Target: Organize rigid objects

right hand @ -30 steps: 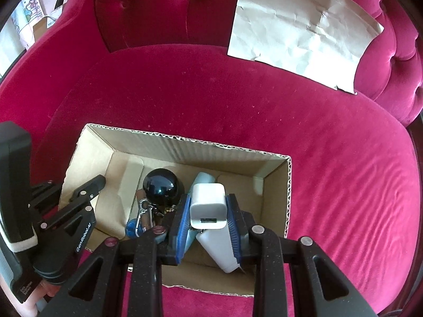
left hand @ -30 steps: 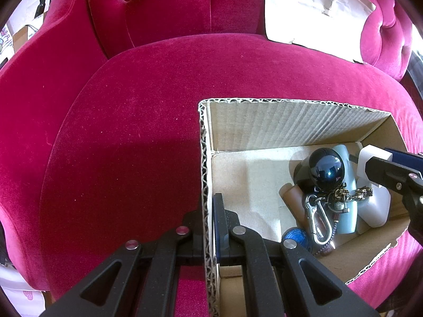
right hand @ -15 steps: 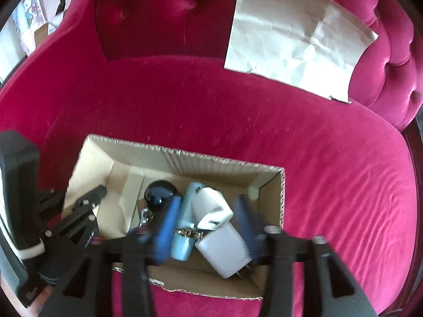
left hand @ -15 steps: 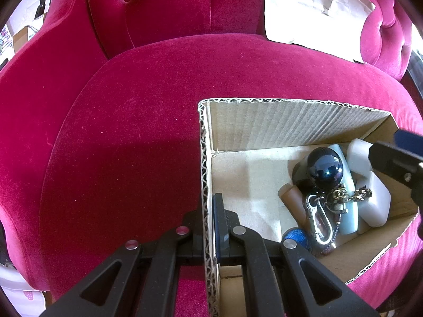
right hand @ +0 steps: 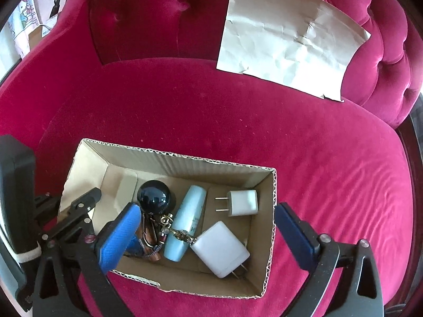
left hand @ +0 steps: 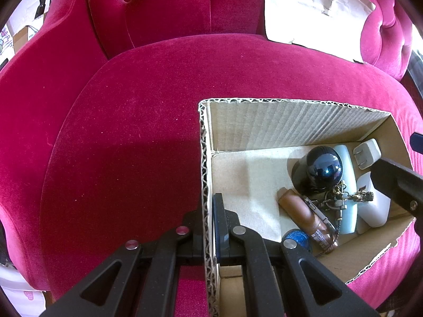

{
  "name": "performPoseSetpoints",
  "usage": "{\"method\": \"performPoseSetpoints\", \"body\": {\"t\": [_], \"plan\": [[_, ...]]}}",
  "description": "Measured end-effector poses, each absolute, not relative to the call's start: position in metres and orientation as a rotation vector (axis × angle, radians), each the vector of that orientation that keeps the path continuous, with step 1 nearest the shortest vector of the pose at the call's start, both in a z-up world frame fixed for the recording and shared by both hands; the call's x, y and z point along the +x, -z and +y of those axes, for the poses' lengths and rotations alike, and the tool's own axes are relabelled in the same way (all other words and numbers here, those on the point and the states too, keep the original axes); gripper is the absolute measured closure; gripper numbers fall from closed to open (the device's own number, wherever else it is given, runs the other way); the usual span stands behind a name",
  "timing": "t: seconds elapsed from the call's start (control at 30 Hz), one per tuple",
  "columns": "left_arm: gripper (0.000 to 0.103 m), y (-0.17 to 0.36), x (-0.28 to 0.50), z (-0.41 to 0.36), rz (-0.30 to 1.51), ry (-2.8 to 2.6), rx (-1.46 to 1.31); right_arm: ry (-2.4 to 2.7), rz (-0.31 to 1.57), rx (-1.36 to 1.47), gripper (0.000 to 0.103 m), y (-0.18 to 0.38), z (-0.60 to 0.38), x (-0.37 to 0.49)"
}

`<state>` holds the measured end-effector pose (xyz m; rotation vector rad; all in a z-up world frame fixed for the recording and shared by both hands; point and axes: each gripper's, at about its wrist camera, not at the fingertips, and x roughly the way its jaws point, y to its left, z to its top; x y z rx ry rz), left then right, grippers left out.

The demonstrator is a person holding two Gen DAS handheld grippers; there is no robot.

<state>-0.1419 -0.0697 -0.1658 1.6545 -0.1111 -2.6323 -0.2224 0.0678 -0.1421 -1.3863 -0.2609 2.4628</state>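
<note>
The cardboard box [right hand: 185, 163] sits on the seat of the pink velvet armchair [right hand: 264, 132], and all the rigid things lie inside it. The left claw [left hand: 208, 224] is closed tight on the left wall of the box, one finger inside and one outside, so it holds the box steady. The right claw [right hand: 206, 235] has just been opening and its blue pads [right hand: 119, 237] now stand wide apart above the box; nothing is pressed between them.

Under it, at the near right of the box floor, lies the large white charger [right hand: 220, 248], with its prongs to the near side. The small white plug [right hand: 242, 203] lies free just beyond it, prongs to the left. I judge both are light, hard and smooth plastic, so they can slip; the flat side faces are the best place to hold, not the thin prongs.

The pale blue tube [right hand: 185, 222] lies along the middle. It looks stiff and round, so it may roll; better to take it across the body. The dark glossy ball [right hand: 154, 198] to its left is probably slippery for flat pads. The keychain [right hand: 169, 227] with its carabiner is loose metal and lies partly over the tube, so it may drag along. A brown tube [left hand: 304, 214] and a blue round cap [left hand: 296, 237] lie at the near left side.

A creased paper sheet [right hand: 285, 39] leans on the backrest, well apart.
</note>
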Motion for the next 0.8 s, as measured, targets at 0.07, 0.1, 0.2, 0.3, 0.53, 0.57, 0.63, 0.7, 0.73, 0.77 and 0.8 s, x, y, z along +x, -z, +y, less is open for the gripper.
{"method": "performPoseSetpoints", "body": {"t": [0.07,0.1,0.2,0.3,0.53,0.57,0.63,0.7,0.73,0.77,0.8], "plan": [[0.099,0.165,-0.141,-0.067,-0.113,2.631,1.655,-2.462,-0.255,-1.39,0.0,0.142,0.07,-0.222],[0.099,0.164,-0.14,-0.066,-0.109,2.631,1.655,-2.459,-0.254,-1.387,0.0,0.142,0.071,-0.222],[0.099,0.161,-0.138,-0.063,-0.096,2.631,1.65,-2.457,-0.236,-1.382,0.0,0.14,0.073,-0.219],[0.098,0.158,-0.135,-0.058,-0.092,2.633,1.64,-2.456,-0.219,-1.376,0.0,0.139,0.075,-0.216],[0.084,0.146,-0.123,-0.046,-0.165,2.631,1.576,-2.458,-0.201,-1.361,0.0,0.132,0.078,-0.208],[0.07,0.144,-0.122,-0.044,-0.16,2.631,1.571,-2.461,-0.2,-1.358,0.0,0.13,0.079,-0.206],[0.041,0.139,-0.118,-0.04,-0.152,2.635,1.564,-2.466,-0.19,-1.355,0.0,0.127,0.08,-0.202],[0.027,0.131,-0.112,-0.034,-0.161,2.65,1.543,-2.47,-0.179,-1.349,0.0,0.123,0.081,-0.198],[0.023,0.128,-0.109,-0.031,-0.168,2.658,1.529,-2.474,-0.174,-1.345,0.0,0.121,0.082,-0.196],[0.014,0.123,-0.105,-0.027,-0.177,2.667,1.51,-2.477,-0.17,-1.342,0.0,0.12,0.082,-0.194],[0.008,0.118,-0.105,-0.042,-0.171,2.674,1.5,-2.48,-0.167,-1.337,0.0,0.118,0.083,-0.192]]}}
